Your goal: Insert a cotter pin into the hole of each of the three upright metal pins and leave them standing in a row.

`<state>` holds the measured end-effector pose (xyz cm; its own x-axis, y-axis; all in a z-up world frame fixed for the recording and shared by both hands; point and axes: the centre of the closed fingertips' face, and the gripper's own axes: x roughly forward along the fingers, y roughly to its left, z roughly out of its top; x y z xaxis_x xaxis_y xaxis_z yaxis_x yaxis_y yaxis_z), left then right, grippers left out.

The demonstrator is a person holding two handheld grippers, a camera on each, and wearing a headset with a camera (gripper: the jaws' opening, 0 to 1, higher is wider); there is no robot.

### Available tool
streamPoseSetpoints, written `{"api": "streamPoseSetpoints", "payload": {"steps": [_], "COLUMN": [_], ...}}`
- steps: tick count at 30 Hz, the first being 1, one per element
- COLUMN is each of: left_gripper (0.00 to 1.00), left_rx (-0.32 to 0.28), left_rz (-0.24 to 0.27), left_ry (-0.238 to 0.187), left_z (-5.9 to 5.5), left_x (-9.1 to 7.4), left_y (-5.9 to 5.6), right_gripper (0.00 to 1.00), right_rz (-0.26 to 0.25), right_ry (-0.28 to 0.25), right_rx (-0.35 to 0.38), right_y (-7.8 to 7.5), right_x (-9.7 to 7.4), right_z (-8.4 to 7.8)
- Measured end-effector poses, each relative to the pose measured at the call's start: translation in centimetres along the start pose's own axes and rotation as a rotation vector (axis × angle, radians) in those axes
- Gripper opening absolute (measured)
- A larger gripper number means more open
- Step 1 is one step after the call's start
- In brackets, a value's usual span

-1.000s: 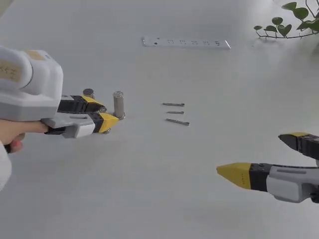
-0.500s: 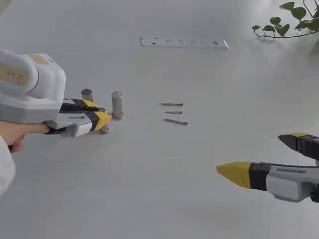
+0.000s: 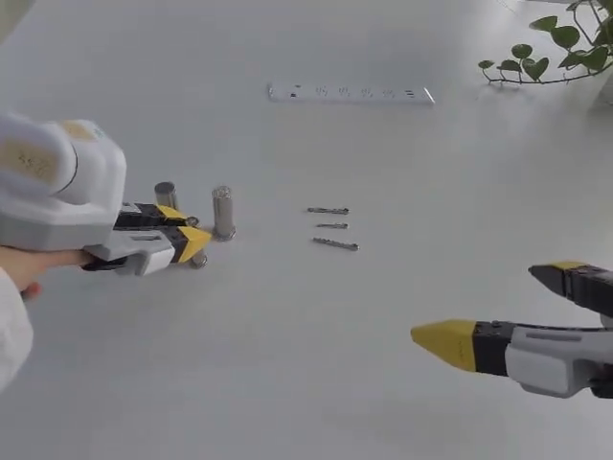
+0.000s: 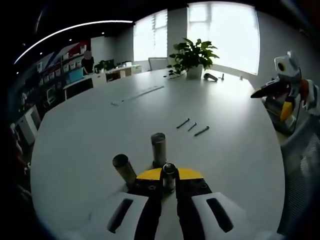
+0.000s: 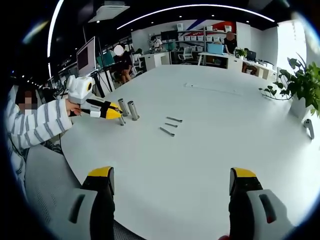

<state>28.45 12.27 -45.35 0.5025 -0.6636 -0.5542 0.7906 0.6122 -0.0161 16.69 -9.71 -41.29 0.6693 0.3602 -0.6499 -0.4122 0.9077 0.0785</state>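
Pinching a short grey cylindrical metal pin (image 4: pixel 169 173) between its yellow-tipped jaws, the left gripper (image 3: pixel 199 240) lies low over the white table (image 3: pixel 287 383) at the left of the head view, carried by a hand (image 3: pixel 34 261). The pinched pin stands upright between the jaw tips; whether its foot touches the table cannot be told.

Two more grey metal pins of the same shape stand upright and free on the table. The forward pin (image 3: pixel 223 212) is just beyond the jaw tips, straight ahead in the left gripper view (image 4: pixel 158 148). The side pin (image 3: pixel 166 195) is just beside the gripper's far jaw and appears at the left of that view (image 4: pixel 124 169).

Three thin silvery cotter pins (image 3: pixel 332 226) lie flat and loose near the table's middle, side by side and roughly parallel. They are well apart from the metal pins and lie ahead of the left gripper (image 4: pixel 192 127).

The right gripper (image 3: pixel 474 303) hovers at the lower right of the head view. Its yellow-tipped jaws are spread wide over bare table, and it points toward the cotter pins (image 5: pixel 171 125).

A long white power strip (image 3: pixel 350 93) lies at the far side of the table. A green leafy plant (image 3: pixel 546 53) reaches in at the upper right corner.
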Motion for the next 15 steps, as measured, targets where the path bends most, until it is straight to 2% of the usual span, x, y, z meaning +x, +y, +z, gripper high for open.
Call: {"api": "streamPoseSetpoints", "payload": {"steps": [7, 9, 11, 12, 13, 15], "left_gripper": [0.05, 0.05, 0.05, 0.05, 0.05, 0.05], "left_rx": [0.023, 0.005, -0.096, -0.104, -0.081, -0.078], "left_rz": [0.024, 0.024, 0.004, 0.007, 0.010, 0.010], "left_ry": [0.007, 0.008, -0.019, -0.026, -0.021, -0.018], "left_z": [0.0, 0.0, 0.3, 0.4, 0.4, 0.5], "left_x": [-0.1, -0.1, -0.2, -0.2, -0.3, -0.5], "left_y": [-0.4, -0.6, -1.2, -1.2, -1.1, -1.6], "right_gripper": [0.95, 0.95, 0.95, 0.95, 0.95, 0.95], "right_rz": [0.001, 0.002, 0.003, 0.004, 0.005, 0.006], "right_ry": [-0.011, -0.013, -0.015, -0.017, -0.017, -0.018], "right_rx": [0.006, 0.004, 0.002, 0.003, 0.003, -0.006], "right_y": [0.0, 0.0, 0.1, 0.1, 0.2, 0.3], "right_x": [-0.2, -0.2, -0.2, -0.2, -0.2, -0.3], "right_z": [0.1, 0.2, 0.2, 0.2, 0.2, 0.3]}}
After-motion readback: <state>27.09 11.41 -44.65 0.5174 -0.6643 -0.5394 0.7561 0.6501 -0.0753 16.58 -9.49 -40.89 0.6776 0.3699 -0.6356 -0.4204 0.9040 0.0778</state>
